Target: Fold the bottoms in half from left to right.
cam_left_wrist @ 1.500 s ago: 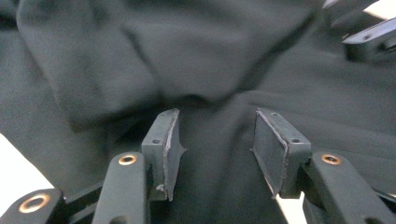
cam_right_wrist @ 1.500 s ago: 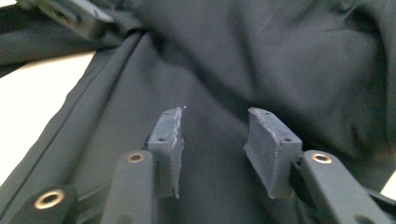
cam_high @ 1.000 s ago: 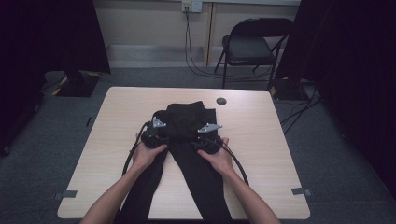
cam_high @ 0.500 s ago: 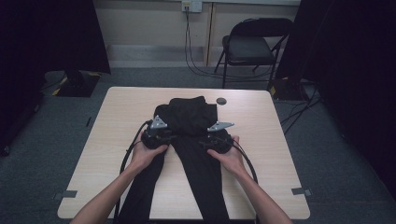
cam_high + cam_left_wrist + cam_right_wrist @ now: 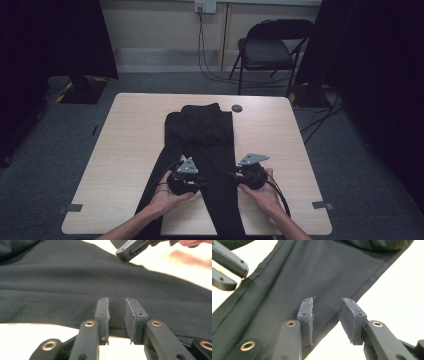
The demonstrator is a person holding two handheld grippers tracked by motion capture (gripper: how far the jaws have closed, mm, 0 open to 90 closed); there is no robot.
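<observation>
1. Trousers [image 5: 202, 145] lie flat mid-table, waist far, legs near.
2. Left gripper [image 5: 117, 315] – jaws have just been closing, part spread, cloth edge between, unpinched.
3. Right gripper [image 5: 328, 315] – likewise, probably positioned for a fold.

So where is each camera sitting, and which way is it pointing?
High view: above the person's side, facing forward and down on the table; forearms, left gripper and right gripper show.
Left gripper view: looks along its jaws across the black trousers.
Right gripper view: looks along its jaws at the trousers' edge.
Both gripper views share the trousers and each other's gripper.
</observation>
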